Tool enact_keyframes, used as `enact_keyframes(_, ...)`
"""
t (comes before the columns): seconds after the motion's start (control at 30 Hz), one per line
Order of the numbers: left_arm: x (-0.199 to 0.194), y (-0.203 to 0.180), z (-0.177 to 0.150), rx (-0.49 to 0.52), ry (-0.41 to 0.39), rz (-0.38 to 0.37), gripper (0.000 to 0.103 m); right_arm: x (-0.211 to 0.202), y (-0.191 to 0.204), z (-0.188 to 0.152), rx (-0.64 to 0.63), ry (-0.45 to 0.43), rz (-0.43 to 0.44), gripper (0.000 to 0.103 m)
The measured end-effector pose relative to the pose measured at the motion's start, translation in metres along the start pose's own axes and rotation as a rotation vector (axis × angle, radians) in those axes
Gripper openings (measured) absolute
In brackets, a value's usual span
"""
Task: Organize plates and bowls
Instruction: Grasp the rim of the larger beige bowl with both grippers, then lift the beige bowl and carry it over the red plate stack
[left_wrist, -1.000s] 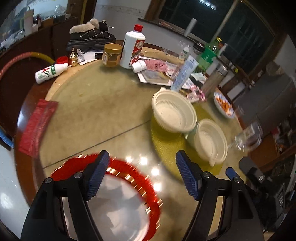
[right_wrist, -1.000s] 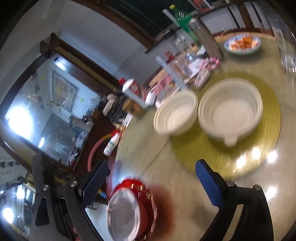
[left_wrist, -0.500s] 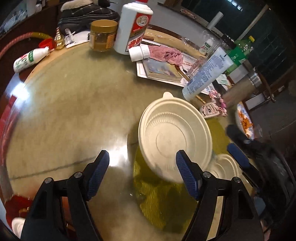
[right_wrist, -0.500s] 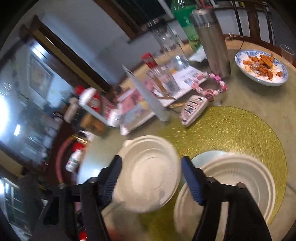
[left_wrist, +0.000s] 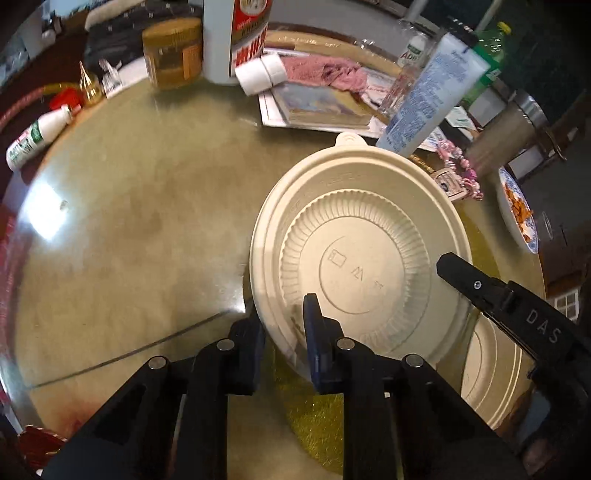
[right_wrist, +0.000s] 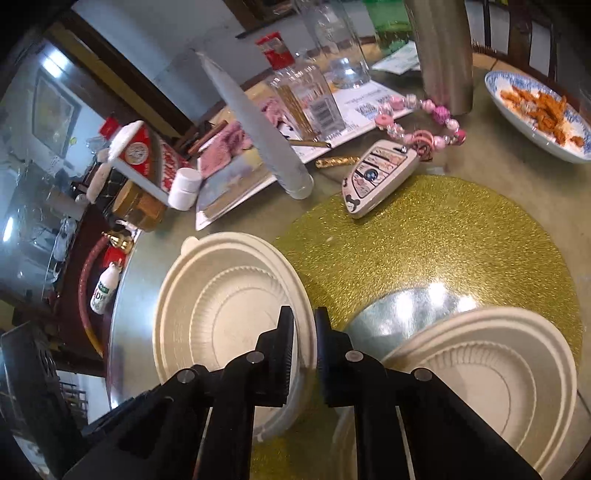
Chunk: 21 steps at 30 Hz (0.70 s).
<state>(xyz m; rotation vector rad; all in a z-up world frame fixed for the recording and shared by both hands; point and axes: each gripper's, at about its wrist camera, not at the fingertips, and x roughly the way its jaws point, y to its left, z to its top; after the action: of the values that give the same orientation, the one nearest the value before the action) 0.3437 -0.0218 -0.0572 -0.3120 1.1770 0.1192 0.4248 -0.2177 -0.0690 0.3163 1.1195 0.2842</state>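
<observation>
Cream pulp bowl (left_wrist: 360, 266), half on the gold mat (right_wrist: 436, 243), has both the left gripper (left_wrist: 282, 317) and right gripper (right_wrist: 304, 325) just closed onto opposite sides of its thin rim, so uneven lifting could buckle or drop it.

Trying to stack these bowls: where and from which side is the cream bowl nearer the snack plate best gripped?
By the thin rim on the near side of the bowl, from above, straddling its wall: it sits upright and open, and looks too wide to span.
</observation>
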Motion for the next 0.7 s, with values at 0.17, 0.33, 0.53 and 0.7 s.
enact_keyframes(0.17,-0.038,0.005,-0.013,0.044,-0.063,-0.008,0.017,-0.029,0.010,-0.016,-0.013,-0.036,0.027,0.010)
enact_keyframes(0.33,-0.075,0.012,-0.036,0.076,-0.131,-0.020,0.017,-0.064,0.024,-0.046,-0.034,-0.084,0.023,0.010)
enact_keyframes(0.53,-0.112,0.025,-0.081,0.103,-0.186,-0.043,0.016,-0.109,0.039,-0.097,-0.058,-0.138,0.026,0.010)
enact_keyframes(0.7,-0.139,0.039,-0.121,0.124,-0.240,-0.063,0.016,-0.140,0.049,-0.147,-0.074,-0.195,0.015,0.010)
